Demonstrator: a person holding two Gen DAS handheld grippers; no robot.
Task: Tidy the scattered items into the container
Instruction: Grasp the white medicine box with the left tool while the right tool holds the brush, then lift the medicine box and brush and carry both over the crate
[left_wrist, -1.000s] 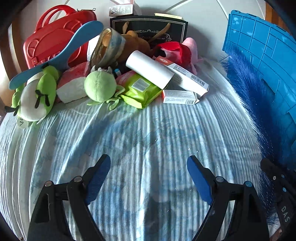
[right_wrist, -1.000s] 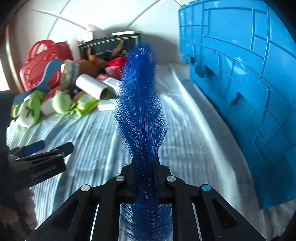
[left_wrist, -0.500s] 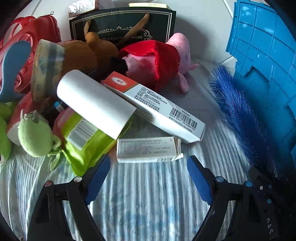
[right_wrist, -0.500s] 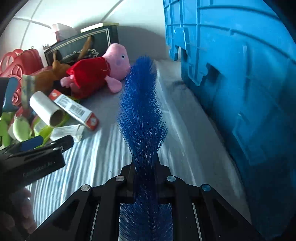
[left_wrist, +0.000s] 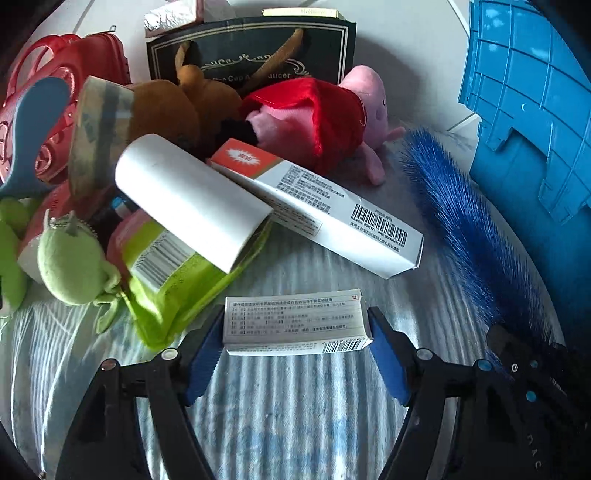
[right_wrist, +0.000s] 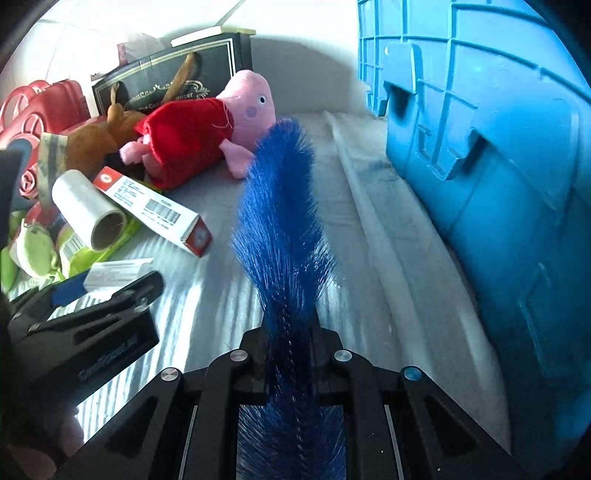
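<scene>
White small box (left_wrist: 295, 325) is lying crosswise at lower centre of the left wrist view, between the closing left gripper (left_wrist: 295, 354) pads. Right gripper (right_wrist: 290, 332), clamped on the blue brush (right_wrist: 282, 229), is pointing it up-frame beside the blue container (right_wrist: 480, 147).

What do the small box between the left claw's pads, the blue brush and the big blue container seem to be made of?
Small box: printed cardboard, matt, with folded edges and a barcode.
Blue brush: fine, glossy bristles, probably synthetic.
Blue container: moulded plastic, smooth and slightly shiny, with ribbed walls.
</scene>
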